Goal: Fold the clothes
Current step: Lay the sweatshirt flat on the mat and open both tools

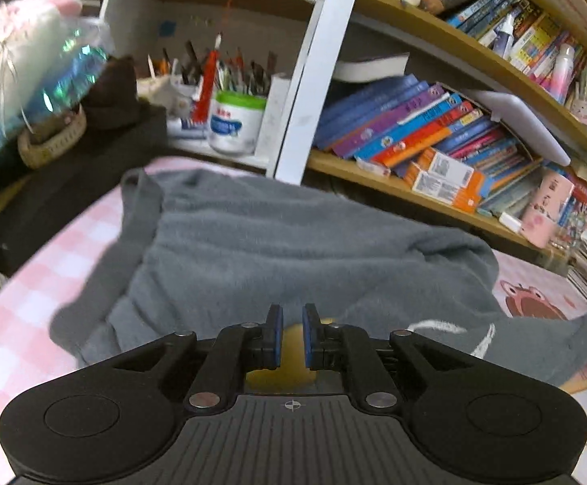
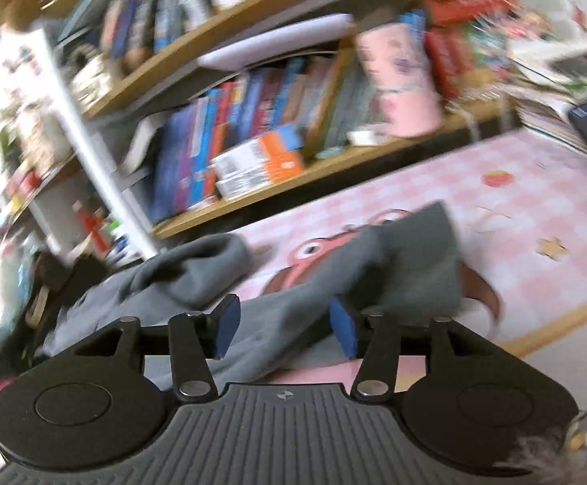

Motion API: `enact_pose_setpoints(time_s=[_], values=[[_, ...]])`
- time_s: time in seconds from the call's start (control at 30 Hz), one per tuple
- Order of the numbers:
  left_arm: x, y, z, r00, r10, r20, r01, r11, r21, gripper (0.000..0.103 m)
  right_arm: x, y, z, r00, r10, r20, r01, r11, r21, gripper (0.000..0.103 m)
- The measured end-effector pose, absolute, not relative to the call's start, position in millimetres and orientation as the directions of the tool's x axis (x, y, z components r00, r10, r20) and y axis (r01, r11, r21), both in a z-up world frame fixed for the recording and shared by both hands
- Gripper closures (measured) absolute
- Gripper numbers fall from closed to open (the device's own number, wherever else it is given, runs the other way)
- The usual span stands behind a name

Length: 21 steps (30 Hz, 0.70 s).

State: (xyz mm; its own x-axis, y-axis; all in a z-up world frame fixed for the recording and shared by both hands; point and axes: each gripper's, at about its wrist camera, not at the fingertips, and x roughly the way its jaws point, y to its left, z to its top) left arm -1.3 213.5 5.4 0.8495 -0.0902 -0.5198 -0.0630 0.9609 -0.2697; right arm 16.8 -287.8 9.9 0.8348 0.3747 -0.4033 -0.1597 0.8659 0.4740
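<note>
Pink checked cloth (image 1: 30, 283) bears a rumpled grey garment (image 1: 273, 242), barely folded; left gripper (image 1: 291, 333) pressed together empty, right gripper (image 2: 284, 326) spread over its sleeve at twelve o'clock.

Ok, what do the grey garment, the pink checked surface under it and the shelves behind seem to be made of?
Grey garment: soft, matte knit or fleece, judging by its fuzzy nap and limp folds. Pink checked surface: probably a printed mat or cloth, flat with cartoon prints; the blur leaves its finish open. Shelves: wood or wood-look board, tan and smooth-edged.
</note>
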Motion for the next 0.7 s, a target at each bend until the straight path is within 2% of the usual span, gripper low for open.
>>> enact_pose_setpoints(time_s=[0.1, 0.2, 0.33, 0.37, 0.43, 0.5, 0.57, 0.67, 0.7], values=[[-3.1, 213.3, -1.4, 0.85, -0.1, -0.517, -0.054, 0.96, -0.274, 0.092, 33.6, -302.4, 2.5, 0.806, 0.405, -0.432, -0.099, 0.812, 0.576, 0.045], [-3.5, 213.2, -3.6, 0.858, -0.105, -0.503, -0.041, 0.962, -0.271, 0.092, 53.5, -309.9, -5.8, 0.777, 0.449, -0.442, -0.046, 0.741, 0.67, 0.045], [-3.3, 214.6, -7.2, 0.859, -0.115, -0.499, -0.034, 0.96, -0.279, 0.092, 74.9, -306.5, -3.6, 0.781, 0.403, -0.477, 0.003, 0.761, 0.648, 0.048], [-3.2, 214.6, -7.4, 0.858, -0.116, -0.5, -0.032, 0.96, -0.279, 0.092, 79.5, -304.2, -2.1, 0.785, 0.381, -0.488, 0.011, 0.779, 0.626, 0.052], [-3.5, 215.3, -7.3, 0.859, -0.125, -0.496, -0.026, 0.958, -0.286, 0.091, 86.5, -296.4, 1.0, 0.79, 0.322, -0.522, 0.006, 0.847, 0.531, 0.08], [-3.4, 218.2, -8.2, 0.86, -0.138, -0.492, -0.021, 0.953, -0.304, 0.089, 87.7, -291.4, 5.6, 0.782, 0.317, -0.536, -0.026, 0.877, 0.48, 0.096], [-3.5, 221.5, -9.2, 0.86, -0.147, -0.488, -0.02, 0.947, -0.321, 0.089, 72.2, -286.4, 25.1, 0.81, 0.335, -0.482, -0.101, 0.889, 0.447, 0.097], [-3.5, 223.4, -9.9, 0.86, -0.142, -0.49, -0.031, 0.944, -0.329, 0.089, 17.5, -291.0, 64.5, 0.853, 0.452, -0.263, -0.291, 0.828, 0.479, 0.097], [-3.7, 223.0, -9.8, 0.86, -0.134, -0.492, -0.038, 0.945, -0.324, 0.089, 2.3, -296.4, 66.9, 0.851, 0.46, -0.253, -0.306, 0.826, 0.474, 0.097]])
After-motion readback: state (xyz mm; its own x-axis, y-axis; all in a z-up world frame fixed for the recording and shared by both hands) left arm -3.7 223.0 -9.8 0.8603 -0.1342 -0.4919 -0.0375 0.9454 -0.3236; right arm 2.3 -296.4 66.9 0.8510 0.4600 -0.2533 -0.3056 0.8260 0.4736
